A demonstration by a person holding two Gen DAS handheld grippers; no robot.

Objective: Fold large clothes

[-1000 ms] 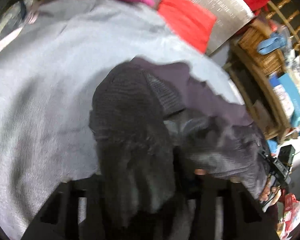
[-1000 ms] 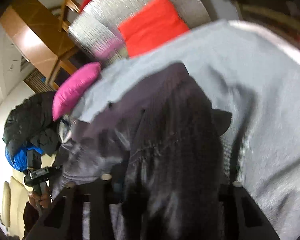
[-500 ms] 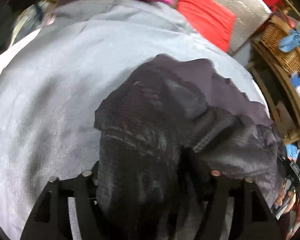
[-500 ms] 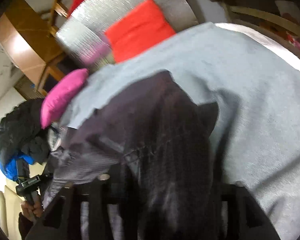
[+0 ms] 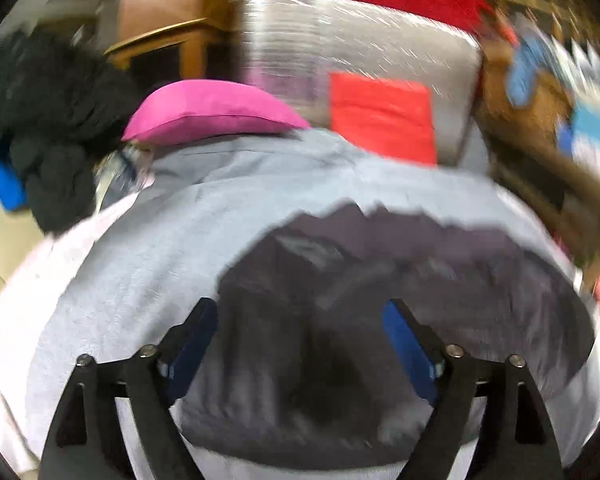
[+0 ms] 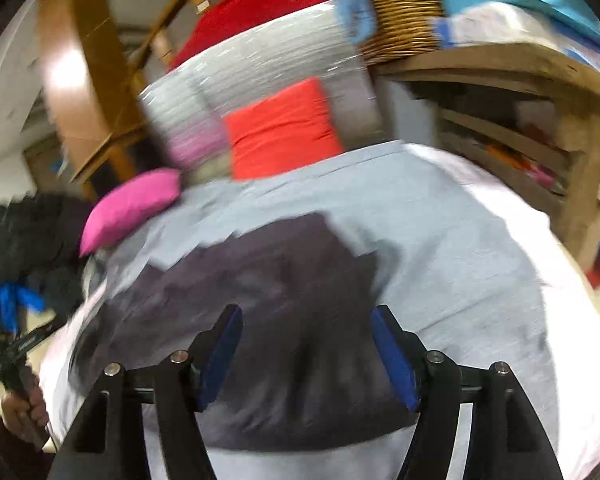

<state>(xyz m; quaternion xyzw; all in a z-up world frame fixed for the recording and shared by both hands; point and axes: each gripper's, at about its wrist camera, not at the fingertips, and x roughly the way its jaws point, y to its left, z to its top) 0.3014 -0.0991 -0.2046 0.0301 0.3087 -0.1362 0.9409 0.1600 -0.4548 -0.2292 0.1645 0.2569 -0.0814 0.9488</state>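
Both tools stand wide apart at this moment, and neither grips anything.

From the left wrist camera, the left gripper has its 2 blue-padded fingers spread wide, with the dark garment lying loose in the gap between them. That garment is a charcoal, slightly purplish piece of clothing, bunched into a low rounded heap with a ragged upper edge; it sits on a pale grey cover that drapes the whole surface underneath. The pads appear clear of the cloth, though blur makes it hard to be sure of contact. Beyond the heap a pink cushion rests at the far edge of the cover, with a red cushion to its right against a silvery backrest (everything back there is smeared by motion). A pile of dark clothes sits off to the left.

From the right wrist camera, the right gripper is likewise released, its 2 blue fingers splayed to either side of the same dark garment, which spreads leftward across the grey cover. At the far left edge the person's left hand grasps the handle of the other tool. The pink cushion and red cushion lie beyond, and a wicker basket tops a wooden shelf on the right.
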